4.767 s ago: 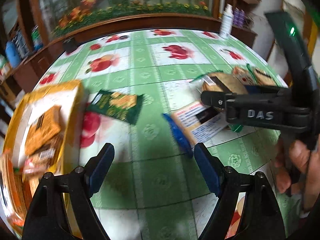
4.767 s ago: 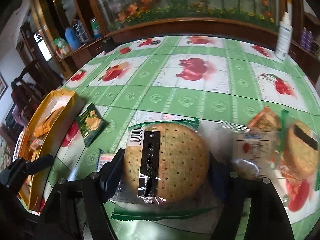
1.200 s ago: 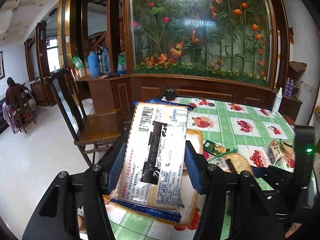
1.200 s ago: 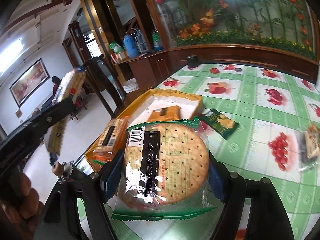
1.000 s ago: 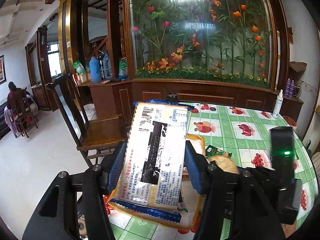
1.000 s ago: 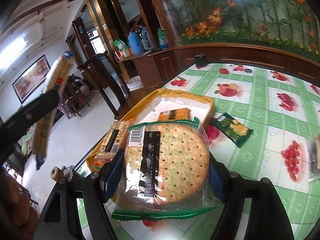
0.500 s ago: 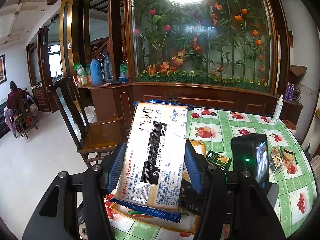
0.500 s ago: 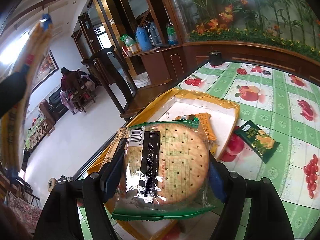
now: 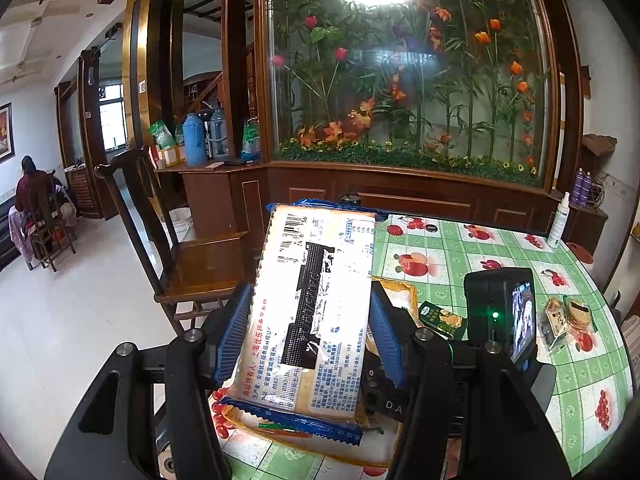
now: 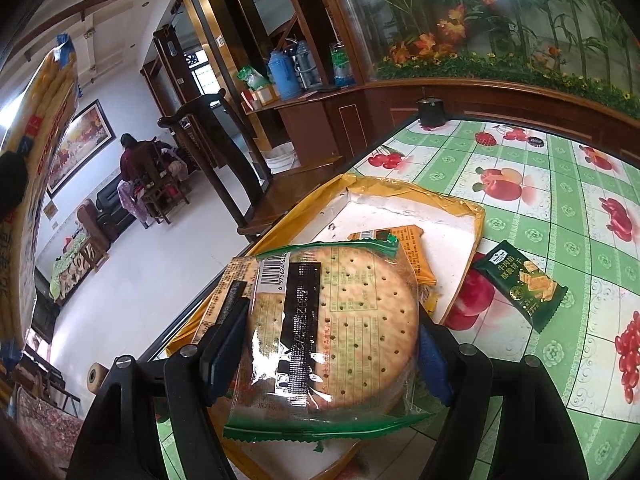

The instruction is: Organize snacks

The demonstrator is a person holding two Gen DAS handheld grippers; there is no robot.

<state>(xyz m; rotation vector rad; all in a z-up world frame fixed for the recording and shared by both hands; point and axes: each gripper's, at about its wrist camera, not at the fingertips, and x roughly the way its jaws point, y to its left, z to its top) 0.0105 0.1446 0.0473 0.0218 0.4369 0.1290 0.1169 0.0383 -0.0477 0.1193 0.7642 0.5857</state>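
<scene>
A long, flat cracker packet (image 9: pixel 312 312) of glossy film, with blue crimped ends and a printed label with barcode, is clamped between the blue ribbed pads of the left gripper (image 9: pixel 310 332), held up above the yellow tray (image 9: pixel 394 292). Most of the tray is hidden behind this packet in the left wrist view. A round biscuit pack (image 10: pixel 332 328) in clear crinkled plastic with green serrated edges, its pale dotted biscuits visible through the wrap, is gripped between the jaws of the right gripper (image 10: pixel 328 344), over the near part of the tray (image 10: pixel 478 216). The tray is shallow and rectangular, with a white floor and a creased yellow rim; an orange packet (image 10: pixel 404 240) lies in it, partly covered by the biscuit pack, and another snack at the left is largely hidden. A dark green foil packet (image 10: pixel 520 284) lies on the worktop (image 10: pixel 568 216) just beside the tray. The worktop is covered by a shiny green-checked oilcloth printed with fruit. Further snacks (image 9: pixel 568 316) at its far side are too small to identify.
</scene>
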